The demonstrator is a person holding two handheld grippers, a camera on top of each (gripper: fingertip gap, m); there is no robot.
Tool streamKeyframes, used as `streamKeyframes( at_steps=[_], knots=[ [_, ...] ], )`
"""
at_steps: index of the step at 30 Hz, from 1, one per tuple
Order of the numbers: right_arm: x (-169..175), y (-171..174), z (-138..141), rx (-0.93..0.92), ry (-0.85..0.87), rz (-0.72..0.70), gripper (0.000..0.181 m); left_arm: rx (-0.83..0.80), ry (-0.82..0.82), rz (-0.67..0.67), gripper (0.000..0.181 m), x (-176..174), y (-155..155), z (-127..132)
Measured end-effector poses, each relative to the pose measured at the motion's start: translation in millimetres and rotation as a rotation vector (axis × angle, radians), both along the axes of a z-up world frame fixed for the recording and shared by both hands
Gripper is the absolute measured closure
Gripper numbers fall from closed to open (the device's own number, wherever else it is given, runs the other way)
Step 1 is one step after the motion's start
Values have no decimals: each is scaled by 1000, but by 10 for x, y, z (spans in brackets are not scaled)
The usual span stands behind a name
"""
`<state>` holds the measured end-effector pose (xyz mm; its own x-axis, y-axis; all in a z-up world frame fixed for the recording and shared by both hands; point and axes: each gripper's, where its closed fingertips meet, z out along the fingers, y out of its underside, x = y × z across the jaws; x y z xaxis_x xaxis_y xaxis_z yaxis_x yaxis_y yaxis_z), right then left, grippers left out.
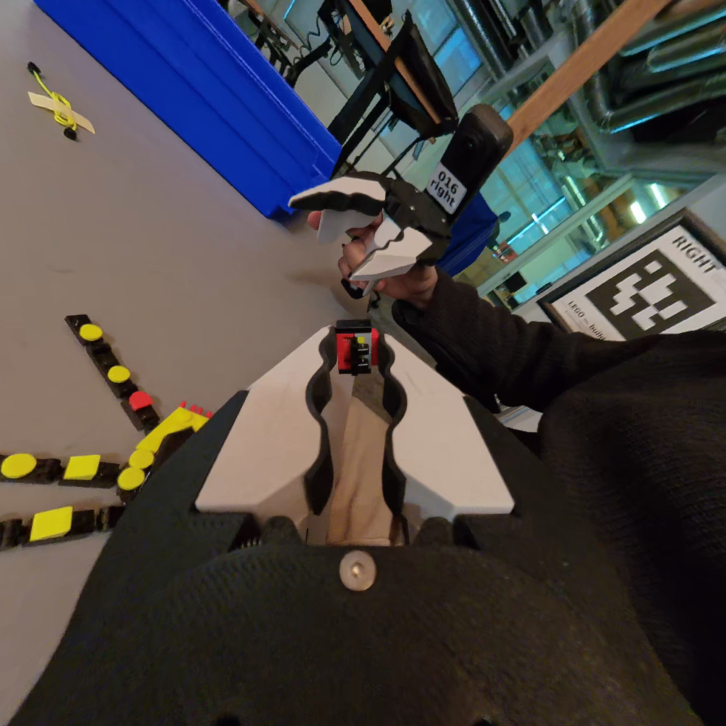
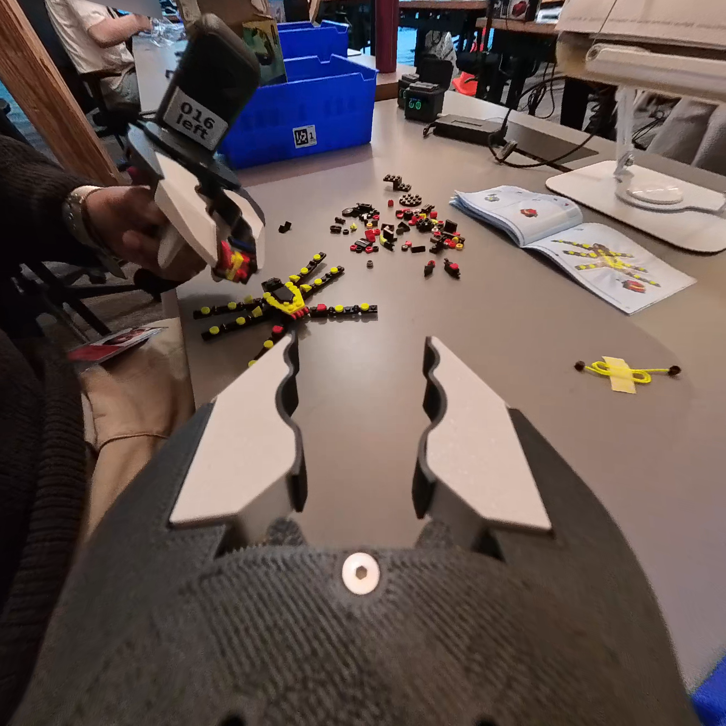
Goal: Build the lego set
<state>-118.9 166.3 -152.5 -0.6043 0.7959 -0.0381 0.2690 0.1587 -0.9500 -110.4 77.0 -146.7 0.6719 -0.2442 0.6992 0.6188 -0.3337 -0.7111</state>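
1. a small red, black and yellow lego sub-assembly is clamped between the fingertips of the left hand-held gripper, lifted off the counter.
2. below and just ahead of that hand-held gripper, the partly built lego spider lies flat on the counter, black legs dotted with yellow and red pieces spread around a yellow and black body.
3. the right hand-held gripper hangs above the counter with its fingers well apart and nothing between them; the spider's nearest leg sits just beside its left fingertip.
4. farther ahead of the right hand-held gripper, a scatter of loose lego pieces lies on the counter.
5. to the right of that scatter, an open instruction booklet lies flat.
6. a yellow cord taped down sits off to the right, and a blue bin stands at the far edge.
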Motion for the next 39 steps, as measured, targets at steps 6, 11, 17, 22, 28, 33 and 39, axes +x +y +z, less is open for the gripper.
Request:
streamKeyframes(
  at_steps=[6,11,17,22,28,33,39],
  knots=[
    [-8,-98,-87,23,-32,24,118,13,-20,-17,164,29,-37,43],
    [9,-103,-100,29,-33,32,119,4,-7,-30,163,74,-15,25],
    [7,-168,-106,2,-40,57,120,24,-89,-36,164,63,-2,62],
    [2,-344,-161,15,-42,117,127,37,-153,-12,164,-23,22,67],
    [-14,-405,-194,5,-50,143,133,33,-138,-5,164,-25,30,55],
    [-30,-505,-198,8,-9,219,149,46,-190,0,164,-47,35,80],
    [61,-673,-208,115,120,375,181,94,-291,11,164,-136,-14,166]
  ],
)
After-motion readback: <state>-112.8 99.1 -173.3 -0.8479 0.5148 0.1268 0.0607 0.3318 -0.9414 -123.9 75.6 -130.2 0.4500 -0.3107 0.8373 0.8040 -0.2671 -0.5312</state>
